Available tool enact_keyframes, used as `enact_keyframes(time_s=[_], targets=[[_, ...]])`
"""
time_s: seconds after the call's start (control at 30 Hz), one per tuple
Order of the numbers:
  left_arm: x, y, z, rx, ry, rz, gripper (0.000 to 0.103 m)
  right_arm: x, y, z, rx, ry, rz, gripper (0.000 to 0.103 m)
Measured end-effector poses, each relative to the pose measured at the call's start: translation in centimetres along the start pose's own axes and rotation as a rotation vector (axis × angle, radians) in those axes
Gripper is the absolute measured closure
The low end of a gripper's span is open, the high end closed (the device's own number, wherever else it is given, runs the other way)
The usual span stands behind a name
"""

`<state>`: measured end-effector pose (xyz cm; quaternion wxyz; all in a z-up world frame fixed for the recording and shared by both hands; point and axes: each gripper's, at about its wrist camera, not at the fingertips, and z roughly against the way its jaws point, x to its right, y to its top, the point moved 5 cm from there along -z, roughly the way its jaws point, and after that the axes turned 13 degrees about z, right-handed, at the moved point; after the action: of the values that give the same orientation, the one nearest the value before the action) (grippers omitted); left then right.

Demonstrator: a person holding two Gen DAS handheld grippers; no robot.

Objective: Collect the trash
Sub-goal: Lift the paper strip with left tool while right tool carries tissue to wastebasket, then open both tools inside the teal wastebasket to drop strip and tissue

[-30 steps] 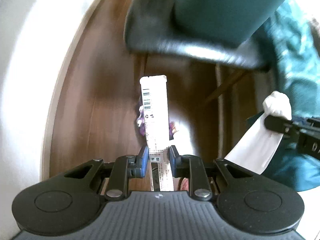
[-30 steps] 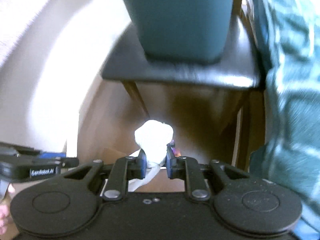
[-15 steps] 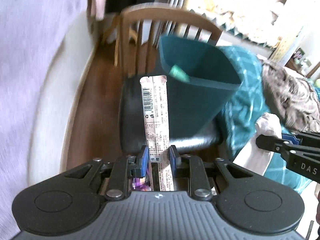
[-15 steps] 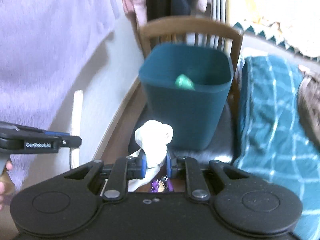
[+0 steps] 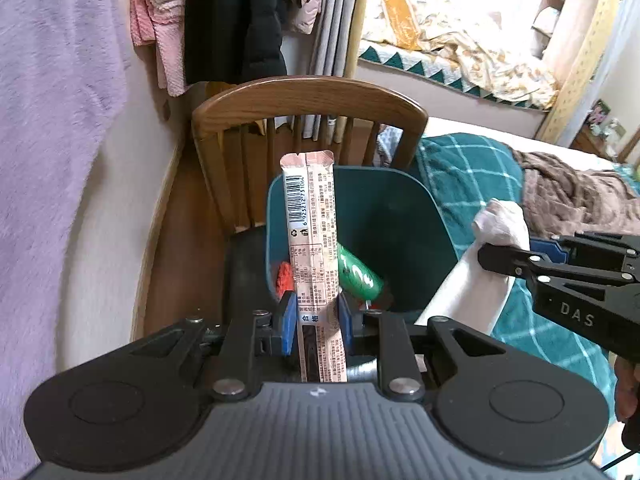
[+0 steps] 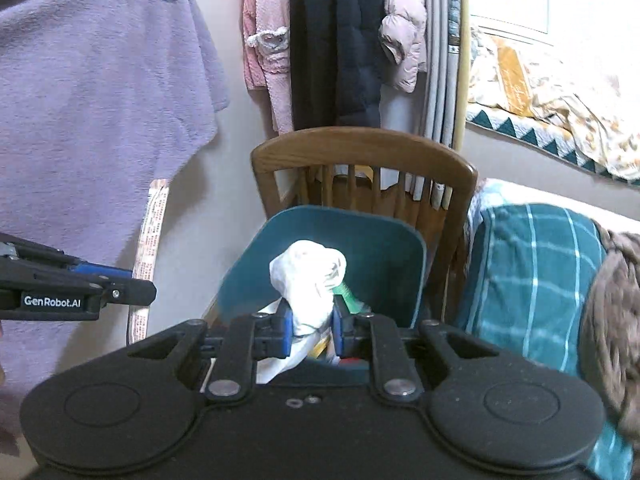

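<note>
Both views have come up from the floor to the green bin (image 5: 404, 216) on the chair (image 5: 308, 98); the left gripper (image 5: 316, 312) pinches a long wrapper (image 5: 314, 232) upright over the bin; the right gripper (image 6: 311, 322) squeezes a white paper wad (image 6: 308, 276) just above it.
</note>
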<state>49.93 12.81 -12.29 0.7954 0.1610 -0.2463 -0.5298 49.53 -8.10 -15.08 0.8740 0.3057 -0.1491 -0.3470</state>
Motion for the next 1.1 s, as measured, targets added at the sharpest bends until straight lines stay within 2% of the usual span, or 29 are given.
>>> enact_keyframes(time_s=[0.23,0.37,0.57,0.73,0.87,0.97,1.1], targets=[[3.8,4.1,-5.7,-0.019,0.083,-0.002,0.081,4.5,2.4,-7.0,-0.045,0.026,0.131,0.085],[4.7,4.9,-10.0,-0.082,0.113,0.012,0.081,5.1,2.3,-10.7,-0.079,0.038,0.204,0.085],[4.8,3.5,-16.0,-0.209,0.178,-0.017,0.081,3.6,0.5,-14.8,-0.150,0.102,0.322,0.086],[4.2,1.9,-19.5,-0.314,0.206,-0.008,0.081,2.3,-1.5,-16.4,-0.216,0.179,0.354,0.085],[3.9,0.9,-21.3,-0.374,0.225,-0.005,0.081,2.1,-2.3,-17.3,-0.261,0.225,0.354,0.085],[3.7,0.4,-22.3,-0.402,0.254,-0.014,0.081,2.1,-2.7,-17.8,-0.283,0.239,0.357,0.081],[3.5,-0.2,-23.3,-0.444,0.256,0.000,0.081,2.3,-2.6,-18.0,-0.296,0.255,0.357,0.076]])
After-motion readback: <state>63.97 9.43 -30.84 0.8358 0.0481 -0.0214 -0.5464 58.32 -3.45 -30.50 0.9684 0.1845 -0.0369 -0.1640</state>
